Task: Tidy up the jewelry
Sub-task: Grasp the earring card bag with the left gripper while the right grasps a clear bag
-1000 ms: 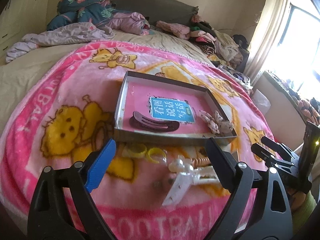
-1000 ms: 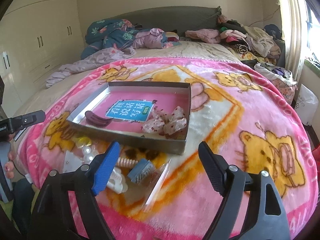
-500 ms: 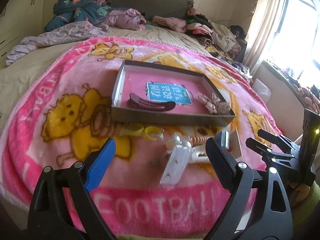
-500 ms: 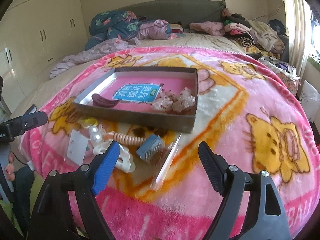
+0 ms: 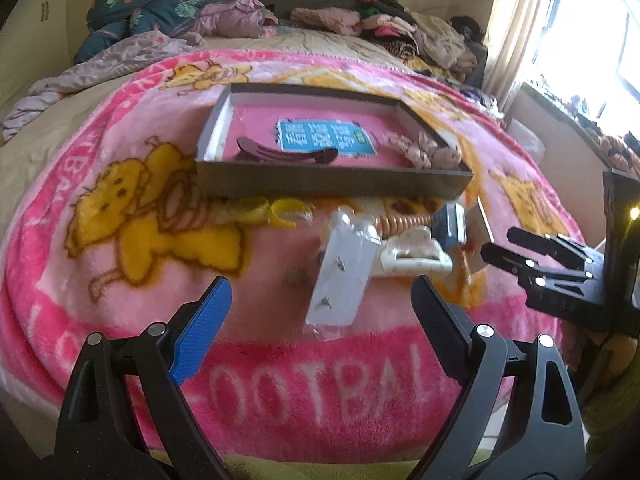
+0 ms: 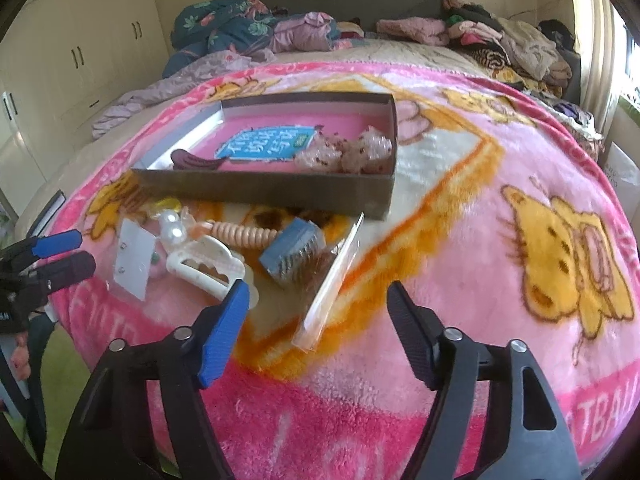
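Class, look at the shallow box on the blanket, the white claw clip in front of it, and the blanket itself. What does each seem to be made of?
Shallow box: probably cardboard, with thin, straight matte grey walls and a printed pink floor.
White claw clip: likely hard plastic, smooth and slightly glossy, with moulded teeth.
Blanket: soft fleece or plush, with a fuzzy nap and printed cartoon bears.

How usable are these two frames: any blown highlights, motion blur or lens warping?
Left wrist view: the window is blown out white, and the white earring card is smeared by motion. Right wrist view: evenly lit, the clear packet slightly soft. Both views: fisheye bulges the pink blanket into a dome.
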Tool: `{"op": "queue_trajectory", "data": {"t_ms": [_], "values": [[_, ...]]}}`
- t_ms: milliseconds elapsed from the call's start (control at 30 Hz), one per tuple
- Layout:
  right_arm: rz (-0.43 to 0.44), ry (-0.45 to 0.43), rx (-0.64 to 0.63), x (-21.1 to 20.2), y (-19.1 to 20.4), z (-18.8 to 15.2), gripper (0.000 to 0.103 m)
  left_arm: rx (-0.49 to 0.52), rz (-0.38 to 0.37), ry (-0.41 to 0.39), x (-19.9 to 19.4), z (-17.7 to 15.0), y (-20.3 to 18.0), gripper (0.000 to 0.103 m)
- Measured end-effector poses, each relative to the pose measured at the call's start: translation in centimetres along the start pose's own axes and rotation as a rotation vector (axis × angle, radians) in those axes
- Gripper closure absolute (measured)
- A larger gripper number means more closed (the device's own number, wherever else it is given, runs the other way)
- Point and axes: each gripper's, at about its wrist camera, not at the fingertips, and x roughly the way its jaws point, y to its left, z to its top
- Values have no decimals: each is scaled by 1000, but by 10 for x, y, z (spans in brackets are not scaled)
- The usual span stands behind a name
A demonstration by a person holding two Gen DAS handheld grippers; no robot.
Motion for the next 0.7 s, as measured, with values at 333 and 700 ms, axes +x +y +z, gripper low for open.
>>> {"op": "queue_trajectory", "data": {"t_ms": [333,700], "values": [[15,34,35,20,-10,2,57,98,64,57,31,-6,-17,19],[47,35,56,31,-19,5,81,133,117,92,51,-6,-23,60]]}}
